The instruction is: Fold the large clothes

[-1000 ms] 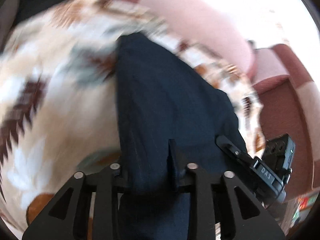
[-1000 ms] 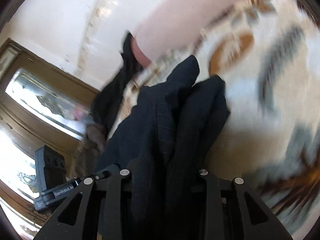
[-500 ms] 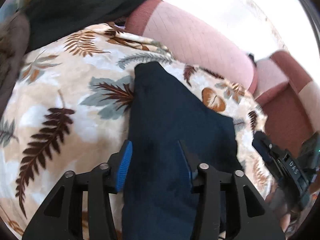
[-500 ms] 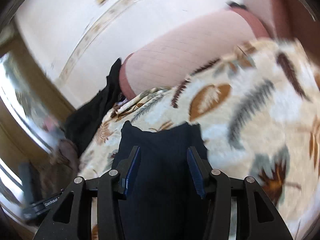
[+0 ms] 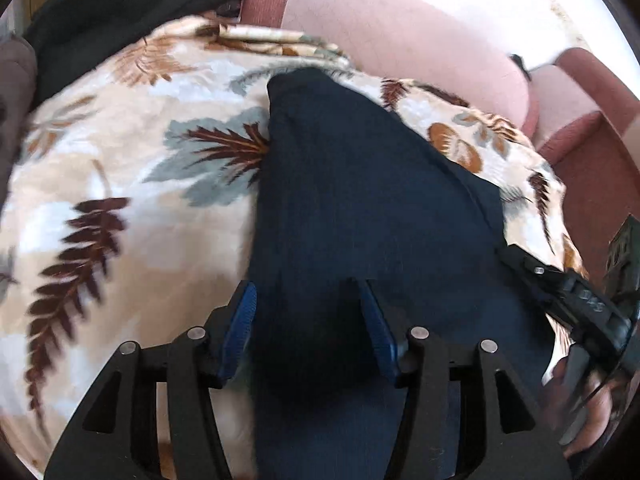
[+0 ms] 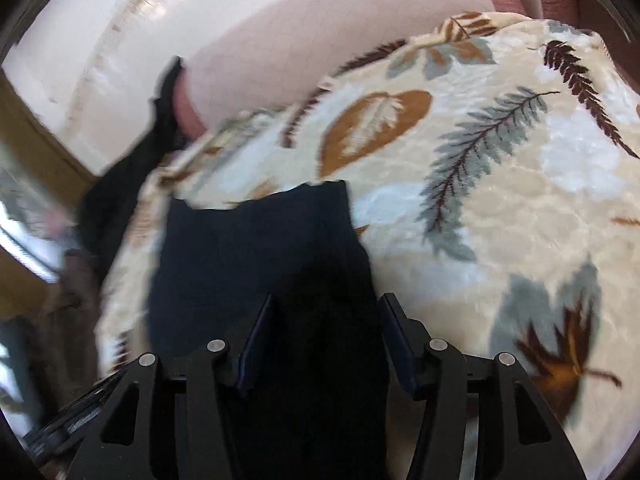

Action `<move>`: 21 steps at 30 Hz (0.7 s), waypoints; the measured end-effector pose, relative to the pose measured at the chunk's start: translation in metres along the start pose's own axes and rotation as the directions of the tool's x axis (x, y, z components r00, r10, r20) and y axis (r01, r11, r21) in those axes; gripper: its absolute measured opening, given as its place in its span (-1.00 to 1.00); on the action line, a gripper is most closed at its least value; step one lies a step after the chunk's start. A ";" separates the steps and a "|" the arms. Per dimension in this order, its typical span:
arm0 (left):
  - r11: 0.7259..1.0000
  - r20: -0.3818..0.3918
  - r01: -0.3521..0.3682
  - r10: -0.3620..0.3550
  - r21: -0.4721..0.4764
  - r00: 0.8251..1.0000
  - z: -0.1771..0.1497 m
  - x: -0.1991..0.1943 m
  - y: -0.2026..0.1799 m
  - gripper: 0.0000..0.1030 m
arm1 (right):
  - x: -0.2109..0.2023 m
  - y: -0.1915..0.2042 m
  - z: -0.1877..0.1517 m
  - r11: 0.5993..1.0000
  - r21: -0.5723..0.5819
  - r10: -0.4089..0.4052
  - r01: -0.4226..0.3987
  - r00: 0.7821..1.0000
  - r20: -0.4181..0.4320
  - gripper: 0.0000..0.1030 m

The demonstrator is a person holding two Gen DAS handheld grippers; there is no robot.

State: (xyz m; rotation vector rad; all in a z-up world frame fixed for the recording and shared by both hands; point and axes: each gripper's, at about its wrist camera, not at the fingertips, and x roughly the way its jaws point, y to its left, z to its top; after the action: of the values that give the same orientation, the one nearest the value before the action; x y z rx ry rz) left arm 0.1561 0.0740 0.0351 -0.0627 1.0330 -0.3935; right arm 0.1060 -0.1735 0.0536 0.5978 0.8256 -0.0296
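Nearest in the left wrist view, left tool released, blue pads spread wide with dark navy garment lying flat between and beneath them, not pinched. Same in the right wrist view: right tool released, fingers apart over the garment's near end, nothing gripped. Just past both tools, garment stretched as a long folded strip across leaf-print blanket, one narrow end reaching toward the back cushion, its straight edge showing in the right wrist view against the blanket. At the right edge of the left wrist view, the other tool's black body beside the garment, a blurred hand below it. Farther on, blanket covering a sofa seat, with pink back cushion behind it and reddish armrest off to the right. Farthest, a black cloth draped over the cushion's left end, also seen blurred in the right wrist view.
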 end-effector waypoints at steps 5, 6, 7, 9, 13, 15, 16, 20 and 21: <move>0.996 -0.050 -0.053 0.057 0.075 0.997 -0.037 -0.004 -0.009 0.12 | 0.000 0.002 -0.044 0.985 -0.150 -0.105 0.084 0.984 -0.142 0.24; 0.994 -0.082 -0.067 0.074 0.081 0.994 -0.041 0.001 -0.010 0.12 | 0.005 -0.002 -0.046 0.984 -0.146 -0.129 0.105 0.978 -0.164 0.34; 0.995 -0.102 -0.070 0.078 0.076 0.992 -0.045 0.002 -0.009 0.12 | 0.003 -0.007 -0.046 0.991 -0.092 -0.110 0.095 0.979 -0.173 0.34; 0.996 -0.091 -0.055 0.061 0.074 0.994 -0.053 -0.013 -0.009 0.12 | -0.015 -0.010 -0.045 0.996 -0.012 -0.089 0.088 0.982 -0.168 0.32; 0.990 -0.068 -0.081 0.089 0.117 0.994 -0.074 -0.032 -0.012 0.15 | -0.047 0.003 -0.057 0.984 -0.136 -0.134 0.117 0.983 -0.125 0.34; 0.989 -0.083 -0.093 0.103 0.118 0.991 -0.083 -0.029 -0.013 0.20 | -0.039 -0.003 -0.072 0.954 -0.209 -0.253 0.216 0.952 -0.174 0.34; 0.988 -0.086 -0.101 0.111 0.116 0.990 -0.086 -0.027 -0.014 0.22 | -0.032 -0.007 -0.076 0.933 -0.241 -0.316 0.268 0.929 -0.191 0.34; 0.981 -0.071 -0.129 0.141 0.143 0.988 -0.093 -0.035 -0.025 0.23 | -0.045 -0.019 -0.087 0.915 -0.240 -0.372 0.325 0.909 -0.189 0.35; 0.980 -0.069 -0.136 0.148 0.148 0.987 -0.093 -0.035 -0.025 0.25 | -0.048 -0.021 -0.088 0.912 -0.238 -0.380 0.334 0.906 -0.187 0.37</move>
State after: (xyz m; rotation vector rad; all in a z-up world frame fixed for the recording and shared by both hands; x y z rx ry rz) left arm 0.0540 0.0751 0.0219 0.1560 1.0783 -0.3407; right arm 0.0073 -0.1555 0.0311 0.2522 1.1429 -0.2153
